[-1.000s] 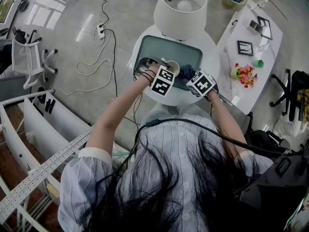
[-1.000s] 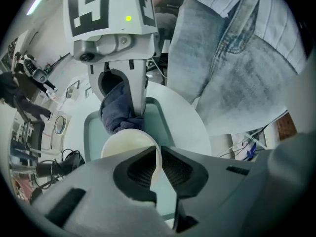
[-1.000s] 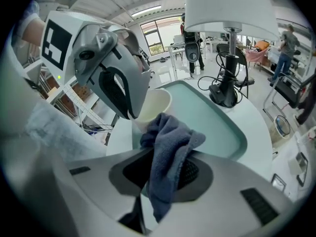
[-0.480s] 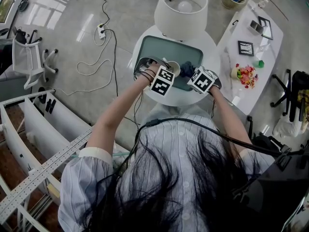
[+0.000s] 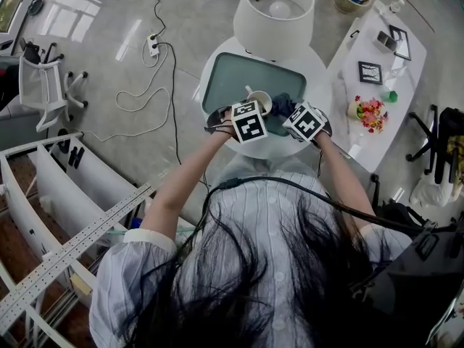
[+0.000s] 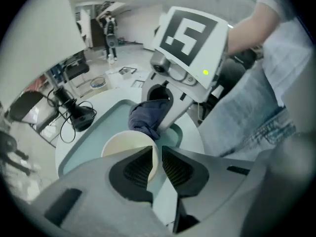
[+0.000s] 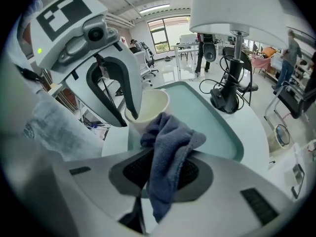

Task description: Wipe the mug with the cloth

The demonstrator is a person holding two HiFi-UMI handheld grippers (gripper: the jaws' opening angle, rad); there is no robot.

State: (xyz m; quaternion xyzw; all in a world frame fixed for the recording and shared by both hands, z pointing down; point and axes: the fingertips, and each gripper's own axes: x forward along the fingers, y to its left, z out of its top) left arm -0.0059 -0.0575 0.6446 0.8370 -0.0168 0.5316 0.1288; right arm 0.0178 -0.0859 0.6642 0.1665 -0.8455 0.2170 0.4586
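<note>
Now hold the cream mug steady and rub the blue cloth all round its side. The left gripper pinches the mug's rim over the green tray; its jaws are almost together and have just been opening a little. The right gripper squeezes the cloth, just beside the mug.

The cream ceramic mug stands mouth up at the head view's upper centre, over the round white table. Its near wall sits between the jaws of the left hand-held gripper, which have just been opening slightly. The dark blue-grey cloth, bunched and pinched in the right hand-held gripper, touches the mug's rim.
</note>
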